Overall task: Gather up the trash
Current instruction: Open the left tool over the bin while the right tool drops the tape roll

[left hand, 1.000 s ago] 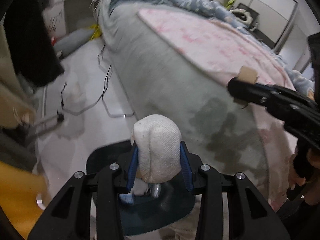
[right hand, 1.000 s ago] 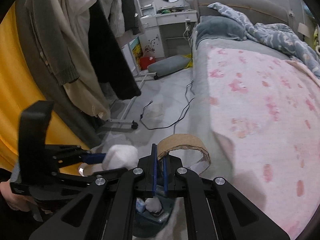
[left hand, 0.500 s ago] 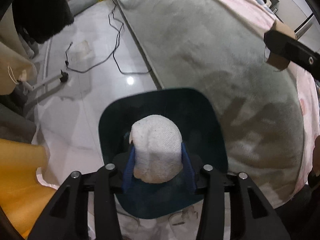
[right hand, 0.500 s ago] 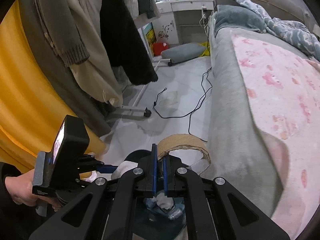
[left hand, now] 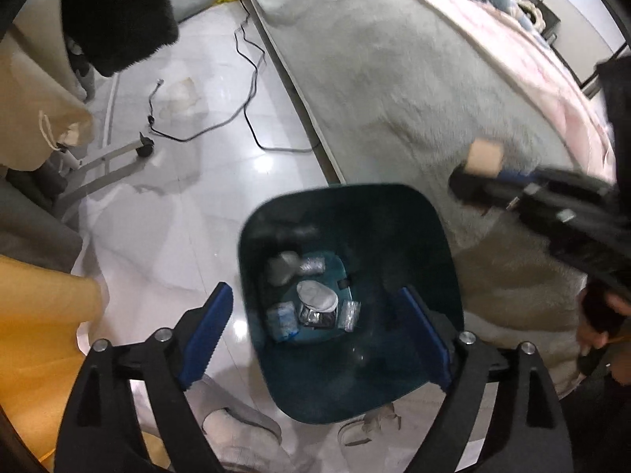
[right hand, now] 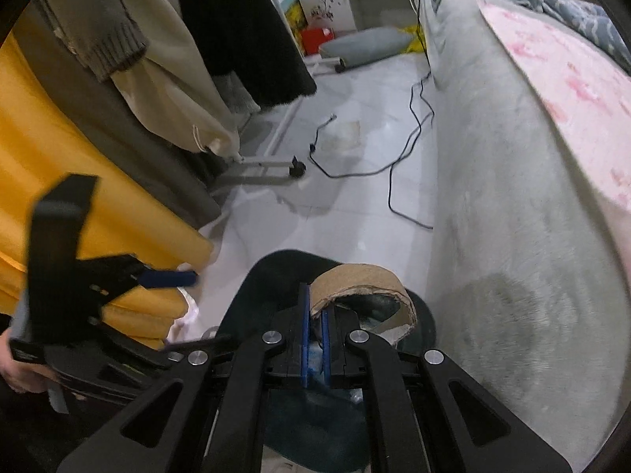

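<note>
Bedroom floor, pale glossy tiles (left hand: 165, 213), strip between a grey plush bed cover (left hand: 394, 90) and a rack of hanging clothes (right hand: 165, 79). Black cables (left hand: 244, 90) loop across the tiles. Yellow fabric (right hand: 79, 181) fills the left edge of both views.

Dark teal bin (left hand: 430, 236) stands on the tiles, just beside the bed edge. Its near rim is cut off by gripper bodies in both views.

Left gripper (left hand: 315, 335): jaws have just been opening and now stand wide, nothing between the blue pads (left hand: 205, 331). It points steeply down into the bin mouth. The white wad (left hand: 317, 295) lies on the bin bottom among other trash: crumpled clear wrappers, something foil-like, a grey lump. Items there are dim and partly blurred, hard to identify further.

Right gripper (right hand: 313, 339): jaws clamped tight on the edge of a torn cardboard ring (right hand: 366, 280), which arches to the right over the bin rim. From the left wrist view only the ring's end shows as a tan block (left hand: 485, 155), the gripper under it motion-blurred.

Person: part of a hand at frame edge in each view, mostly cut off. Pale shoes at the bottom of the left wrist view, half hidden by the gripper frame.
</note>
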A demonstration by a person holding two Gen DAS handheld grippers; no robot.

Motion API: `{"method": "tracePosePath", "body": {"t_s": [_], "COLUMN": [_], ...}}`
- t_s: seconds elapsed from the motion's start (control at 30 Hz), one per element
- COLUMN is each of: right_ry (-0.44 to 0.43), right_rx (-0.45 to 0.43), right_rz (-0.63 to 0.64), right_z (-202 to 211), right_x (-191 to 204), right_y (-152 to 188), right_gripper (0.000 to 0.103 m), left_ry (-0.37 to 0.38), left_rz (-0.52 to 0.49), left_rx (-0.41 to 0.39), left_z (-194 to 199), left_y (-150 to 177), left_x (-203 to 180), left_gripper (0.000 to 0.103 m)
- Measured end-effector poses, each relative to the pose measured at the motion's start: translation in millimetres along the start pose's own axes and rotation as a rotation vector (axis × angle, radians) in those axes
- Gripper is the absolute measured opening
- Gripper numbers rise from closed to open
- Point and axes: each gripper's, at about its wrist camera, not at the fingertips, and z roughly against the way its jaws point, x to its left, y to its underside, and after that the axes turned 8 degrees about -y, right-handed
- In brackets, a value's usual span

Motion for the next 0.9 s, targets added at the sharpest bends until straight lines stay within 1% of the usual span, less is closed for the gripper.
{"method": "tracePosePath", "body": {"t_s": [0.13,0.27,0.4,0.5,0.53,0.6,0.63,0.73,0.8,0.87,0.9], "right_ry": [0.005,0.005,0.013,0.014,0.01,0.0,0.001,0.01,0.026,0.031,0.033], "right_rx": [0.041,0.078,0.117,0.145,0.157,0.175,0.177,0.203,0.237,0.262,0.272], "right_rz": [-0.006,-0.006,-0.007,-0.022,-0.028,-0.033,-0.032,-0.036,-0.042,-0.044,-0.045], "right_z": [-16,-30,-39,-46,-47,-49,-50,-52,-56,-59,-60], "right_x": [2,4,3,3,3,7,7,9,8,8,7], "right_y": [3,8,14,21,24,30,31,37,43,48,51], "right_gripper": [0.005,0.005,0.005,0.005,0.005,0.005,0.005,0.005,0.006,0.008,0.014], "left_ry": [-0.015,-0.03,-0.063,-0.069,-0.067,-0.065,-0.071,-0.091,-0.104,-0.116,-0.12], "left_rz": [0.012,0.033,0.044,0.07,0.085,0.09,0.088,0.078,0.072,0.064,0.061], "left_rx": [-0.061,-0.156,-0.251,-0.306,-0.337,-0.375,-0.407,-0.461,-0.489,-0.519,-0.531], "left_z": [18,43,70,88,99,109,118,132,140,148,150], "left_y": [-2,-3,-2,-1,1,1,4,12,19,26,28], "left_x": [6,12,19,23,24,22,18,13,9,3,1], "left_gripper": [0.089,0.093,0.094,0.095,0.095,0.095,0.095,0.097,0.097,0.097,0.097]}}
